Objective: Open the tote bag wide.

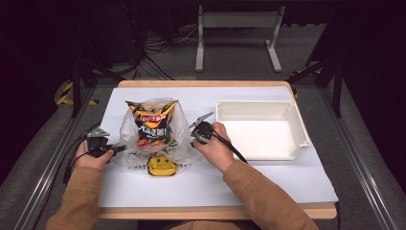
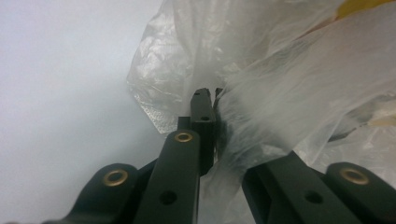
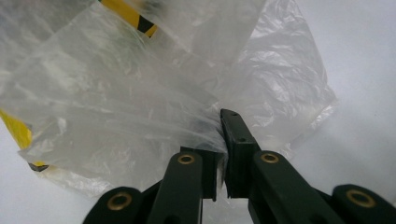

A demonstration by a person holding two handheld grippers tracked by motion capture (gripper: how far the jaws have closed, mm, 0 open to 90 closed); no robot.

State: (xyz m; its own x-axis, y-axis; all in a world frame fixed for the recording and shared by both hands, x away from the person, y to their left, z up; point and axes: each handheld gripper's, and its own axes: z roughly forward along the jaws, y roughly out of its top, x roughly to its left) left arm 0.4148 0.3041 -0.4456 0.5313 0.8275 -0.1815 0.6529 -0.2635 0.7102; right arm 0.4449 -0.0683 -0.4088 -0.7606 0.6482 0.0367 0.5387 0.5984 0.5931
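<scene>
1. I see the white-covered table (image 1: 287, 177) carrying an open white plastic bin (image 1: 301, 129) at right.
2. The crinkled clear plastic bag (image 1: 179, 139), left of the bin, holds a black-and-orange chip packet (image 1: 152, 125).
3. My left gripper (image 2: 209, 100) pinches the bag's left edge.
4. My right gripper (image 3: 223, 140) clamps its right edge.

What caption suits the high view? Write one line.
Left gripper and right gripper pinch opposite sides of a clear plastic bag holding a chip packet.

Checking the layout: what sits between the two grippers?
In the high view, a chip bag inside a clear plastic bag lies between the left gripper and right gripper.
</scene>
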